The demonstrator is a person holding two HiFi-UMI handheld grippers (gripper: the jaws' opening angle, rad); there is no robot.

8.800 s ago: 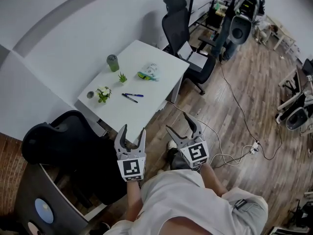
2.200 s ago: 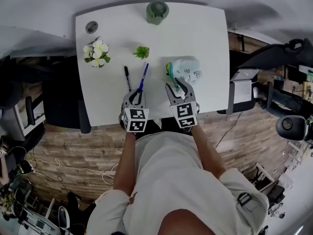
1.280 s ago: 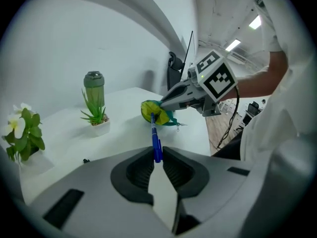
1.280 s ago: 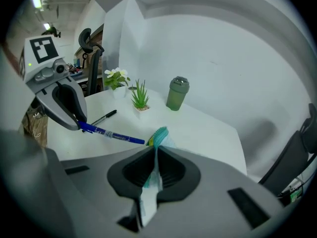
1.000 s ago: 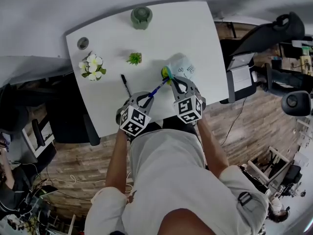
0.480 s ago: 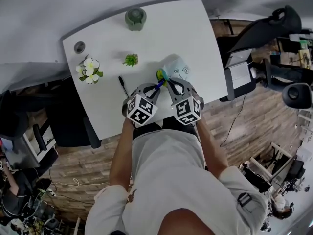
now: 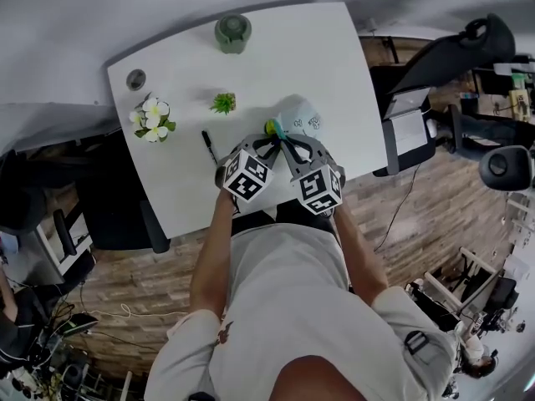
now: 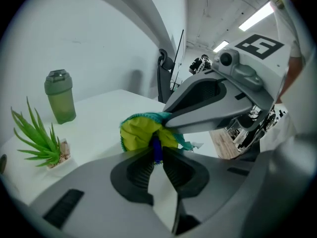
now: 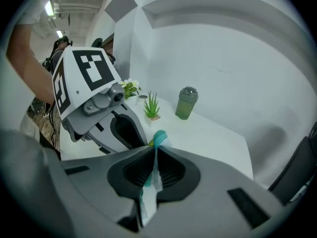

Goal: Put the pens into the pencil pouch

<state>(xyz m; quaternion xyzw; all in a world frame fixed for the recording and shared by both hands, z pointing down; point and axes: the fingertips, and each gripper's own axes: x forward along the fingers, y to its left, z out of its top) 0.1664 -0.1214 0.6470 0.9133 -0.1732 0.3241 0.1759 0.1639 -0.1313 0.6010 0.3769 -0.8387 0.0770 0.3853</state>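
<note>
A blue pen [image 8: 156, 151] is pinched in my left gripper [image 8: 156, 157], and its front end pokes into the yellow-lined mouth of the pencil pouch [image 8: 140, 133]. My right gripper [image 9: 154, 155] is shut on the pouch's teal edge [image 9: 159, 138] and holds the mouth up. In the head view both grippers meet over the pouch [image 7: 299, 117], the left gripper [image 7: 266, 145] beside the right gripper [image 7: 289, 146]. A black pen [image 7: 207, 145] lies on the white table [image 7: 334, 65], left of the grippers.
A green lidded cup [image 7: 233, 32] stands at the table's far edge. A small spiky plant [image 7: 222, 103], a flower pot [image 7: 150, 117] and a small round object [image 7: 135, 79] sit to the left. Black office chairs [image 7: 435, 53] flank the table.
My left gripper has carried the blue pen to the right, up against the right gripper, and the pen's end now sits in the pouch's mouth. The right gripper has kept still.
</note>
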